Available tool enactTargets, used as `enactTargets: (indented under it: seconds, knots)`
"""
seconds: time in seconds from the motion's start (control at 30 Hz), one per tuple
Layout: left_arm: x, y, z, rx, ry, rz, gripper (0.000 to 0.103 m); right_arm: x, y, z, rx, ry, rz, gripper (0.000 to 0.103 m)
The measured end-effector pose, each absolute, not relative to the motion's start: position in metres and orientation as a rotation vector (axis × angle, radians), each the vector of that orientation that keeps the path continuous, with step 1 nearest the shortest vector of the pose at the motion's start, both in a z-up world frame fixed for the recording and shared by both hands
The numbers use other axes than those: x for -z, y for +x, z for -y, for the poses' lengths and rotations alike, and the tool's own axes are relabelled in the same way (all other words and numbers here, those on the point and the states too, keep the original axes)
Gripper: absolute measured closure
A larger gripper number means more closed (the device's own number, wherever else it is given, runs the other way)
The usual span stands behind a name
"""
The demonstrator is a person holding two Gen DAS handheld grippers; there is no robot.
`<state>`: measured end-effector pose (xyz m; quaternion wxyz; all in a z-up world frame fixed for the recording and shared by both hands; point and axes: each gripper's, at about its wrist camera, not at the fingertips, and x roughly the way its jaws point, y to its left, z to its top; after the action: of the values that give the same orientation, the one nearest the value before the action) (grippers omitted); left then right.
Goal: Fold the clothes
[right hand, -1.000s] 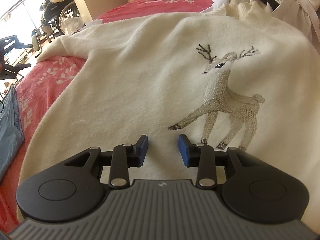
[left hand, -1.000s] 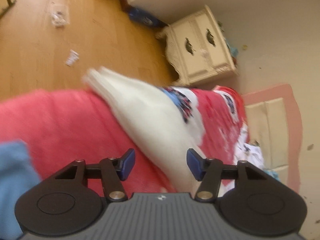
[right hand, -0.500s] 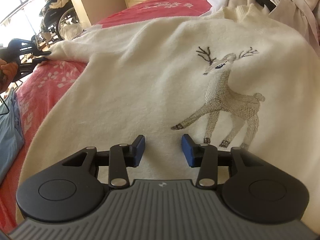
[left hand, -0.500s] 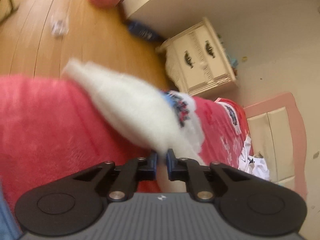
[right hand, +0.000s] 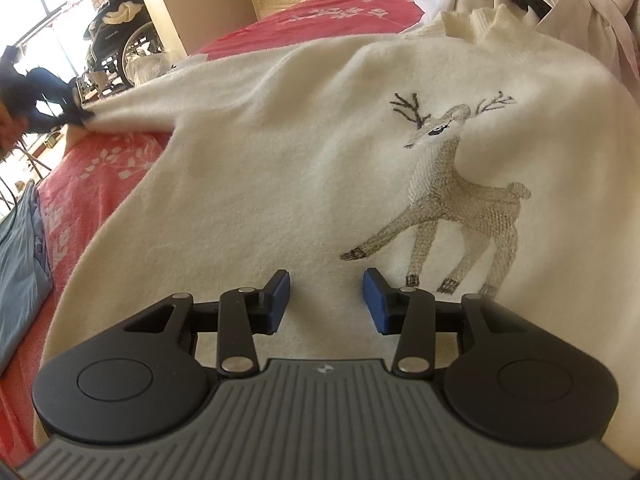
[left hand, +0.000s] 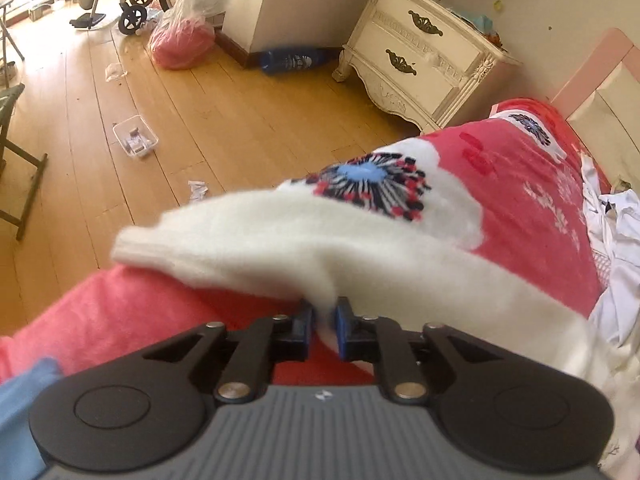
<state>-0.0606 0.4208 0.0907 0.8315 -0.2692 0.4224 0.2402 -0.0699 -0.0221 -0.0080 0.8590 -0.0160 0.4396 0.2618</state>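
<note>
My left gripper (left hand: 323,322) is clamped on the cream sweater's (right hand: 280,168) sleeve (left hand: 256,248), stretched out from the deer (right hand: 452,200), while my right gripper (right hand: 326,300) hovers spread apart just below it, so I judge a hard tug could drag the body askew.

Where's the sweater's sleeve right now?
In the left wrist view the sleeve lies mid-frame across the red bedspread, pinched in the left gripper, its cuff overhanging the bed edge toward the floor.
</note>
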Motion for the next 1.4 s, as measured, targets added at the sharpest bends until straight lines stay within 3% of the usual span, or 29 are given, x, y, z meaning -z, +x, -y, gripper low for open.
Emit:
enactTargets:
  seconds: [0.03, 0.1, 0.27, 0.4, 0.73, 0.87, 1.07, 1.3, 1.4]
  knots:
    - [-0.092, -0.063, -0.417, -0.522, -0.526, -0.883, 0.063, 0.008, -0.069, 0.024, -0.552, -0.025, -0.922, 0.063]
    - [-0.098, -0.067, -0.406, -0.550, -0.421, -0.865, 0.053, 0.010, -0.068, 0.027, -0.556, -0.003, -0.921, 0.063]
    - [-0.131, -0.079, -0.375, -0.572, -0.252, -0.798, 0.057, 0.013, -0.065, 0.035, -0.552, 0.076, -0.927, 0.063]
    - [-0.155, -0.088, -0.333, -0.487, -0.137, -0.717, 0.046, 0.013, -0.066, 0.039, -0.553, 0.114, -0.927, 0.063]
    - [-0.117, -0.057, -0.172, 0.058, -0.279, -0.839, 0.046, -0.047, -0.114, 0.154, -0.262, 0.109, -0.827, 0.062]
    - [-0.084, -0.055, -0.107, 0.214, -0.304, -0.902, 0.046, -0.059, -0.141, 0.204, -0.084, -0.088, -0.847, 0.052]
    - [-0.056, -0.076, -0.021, 0.378, -0.247, -0.908, 0.047, -0.033, -0.161, 0.219, -0.064, -0.337, -1.007, 0.047]
    - [-0.055, -0.112, 0.026, 0.473, -0.157, -0.846, 0.047, 0.010, -0.146, 0.213, -0.100, -0.432, -1.050, 0.043]
    - [-0.057, -0.120, 0.042, 0.529, -0.099, -0.815, 0.047, -0.001, -0.145, 0.225, -0.054, -0.404, -1.014, 0.066]
